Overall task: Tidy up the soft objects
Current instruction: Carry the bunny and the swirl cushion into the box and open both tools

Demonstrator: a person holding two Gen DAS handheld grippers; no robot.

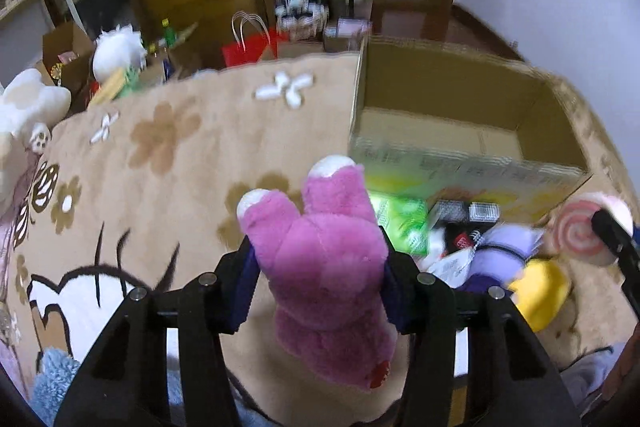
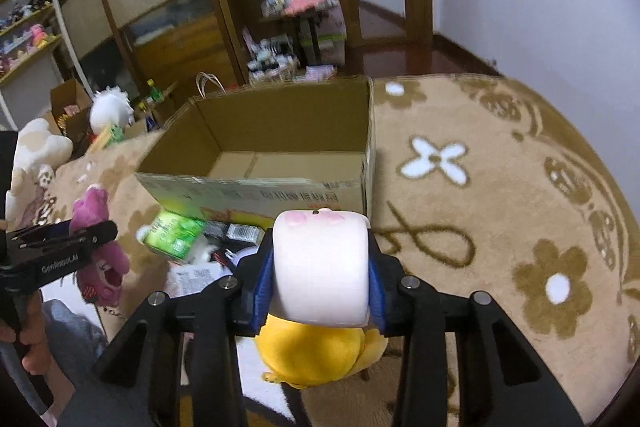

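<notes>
While both grippers tilt down over the plush beige flowered rug (image 2: 500, 187), the open corrugated cardboard box (image 2: 280, 131) sits just ahead. Left gripper (image 1: 318, 259) pinches a fuzzy purple plush (image 1: 320, 247); right gripper (image 2: 320, 267) clamps a smooth pink-white cylindrical plush (image 2: 320, 267), lifted above a yellow plush (image 2: 312, 355).

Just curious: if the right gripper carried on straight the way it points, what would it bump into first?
Probably the cardboard box: its printed near wall stands straight ahead of the right gripper, which is shut on a pink roll-shaped plush. Depth is hard to judge.
</notes>
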